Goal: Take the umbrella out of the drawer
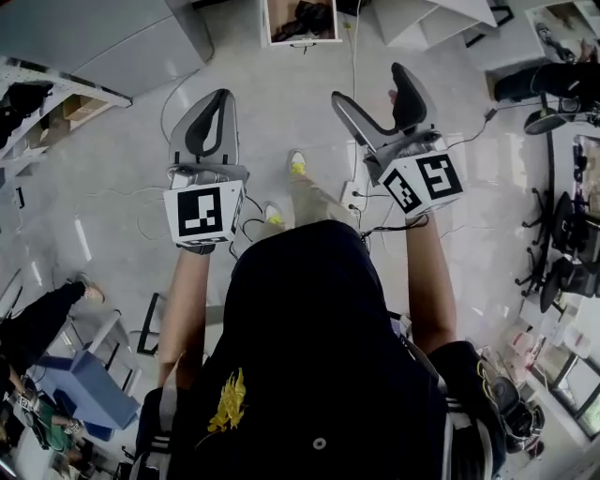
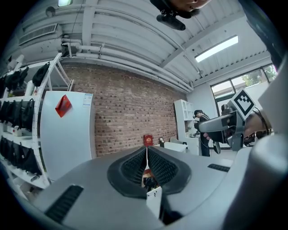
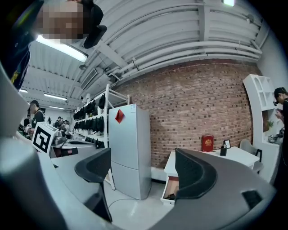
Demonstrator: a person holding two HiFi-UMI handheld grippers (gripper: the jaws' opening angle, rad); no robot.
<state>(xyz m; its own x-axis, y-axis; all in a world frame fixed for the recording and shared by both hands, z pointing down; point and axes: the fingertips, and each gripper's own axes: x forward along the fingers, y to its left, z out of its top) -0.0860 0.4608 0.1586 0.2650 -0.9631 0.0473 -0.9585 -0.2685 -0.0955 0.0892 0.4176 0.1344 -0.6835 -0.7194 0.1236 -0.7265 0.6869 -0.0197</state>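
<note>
The umbrella lies as a dark bundle inside the open drawer, and well short of that drawer both grippers hang, the left gripper with jaws pressed together on nothing, the right gripper with jaws spread wide and empty.

Grey fridge w/ red tag, brick wall, rack of bags

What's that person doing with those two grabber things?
A person stands holding a gripper in each hand, both up in the air and empty. The left gripper has its jaws together, and the right gripper has its jaws apart. Ahead, a drawer stands open with a dark thing inside, maybe the umbrella. Neither gripper has reached it yet.
</note>
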